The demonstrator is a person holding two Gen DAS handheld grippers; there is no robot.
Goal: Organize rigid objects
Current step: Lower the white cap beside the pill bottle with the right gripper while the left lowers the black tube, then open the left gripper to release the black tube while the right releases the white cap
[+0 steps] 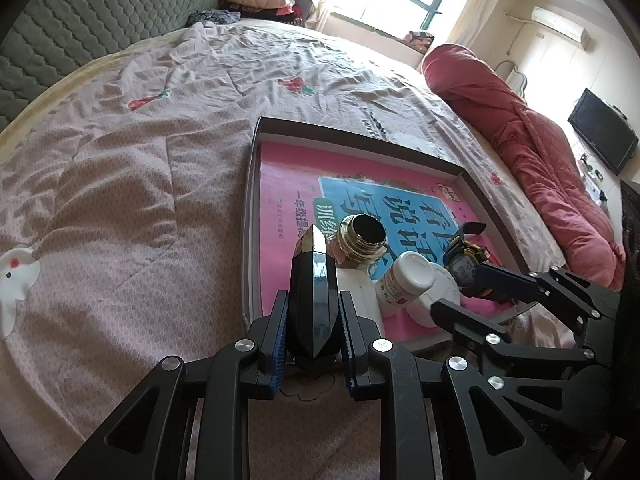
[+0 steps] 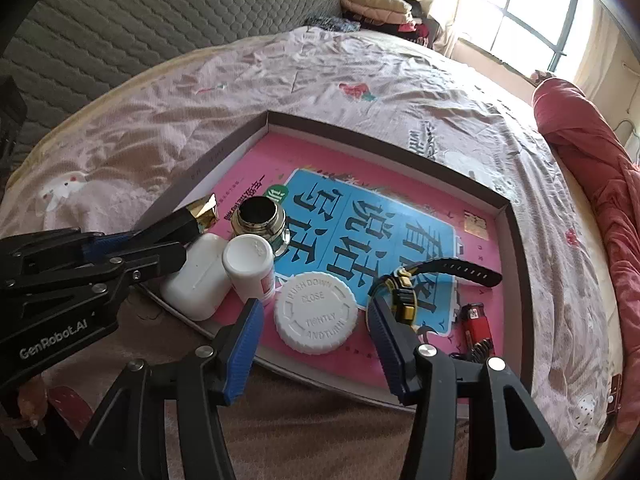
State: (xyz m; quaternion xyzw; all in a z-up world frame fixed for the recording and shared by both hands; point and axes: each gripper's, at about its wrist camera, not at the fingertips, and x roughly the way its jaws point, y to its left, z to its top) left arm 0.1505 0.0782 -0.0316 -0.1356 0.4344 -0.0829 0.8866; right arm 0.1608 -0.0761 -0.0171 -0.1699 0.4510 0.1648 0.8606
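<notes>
left wrist view: the left gripper [image 1: 314, 312] is clamped on a black faceted bottle with a gold tip [image 1: 313, 280], holding it upright just above the near left corner of the shallow tray [image 1: 256, 216] on the bed [image 1: 120, 184]. just ahead of its fingers, inside the tray, sit a gold-rimmed open jar [image 1: 360, 242], a white pill bottle [image 1: 406, 278] and a white case [image 1: 356, 284]. the right gripper [image 1: 464, 286] reaches in from the right beside a wristwatch [image 1: 466, 260].

right wrist view: the right gripper [image 2: 314, 320] stands wide apart, gripping nothing; a white screw cap [image 2: 316, 312] lies in the tray between its fingers, the wristwatch [image 2: 404, 292] touching or just beside the right finger. a red lighter [image 2: 478, 324] lies further right. the left gripper [image 2: 176, 240] comes in from the left with the black bottle's gold tip [image 2: 206, 210].

judging by this, most items are already in the tray; the black bottle is left to set down.
</notes>
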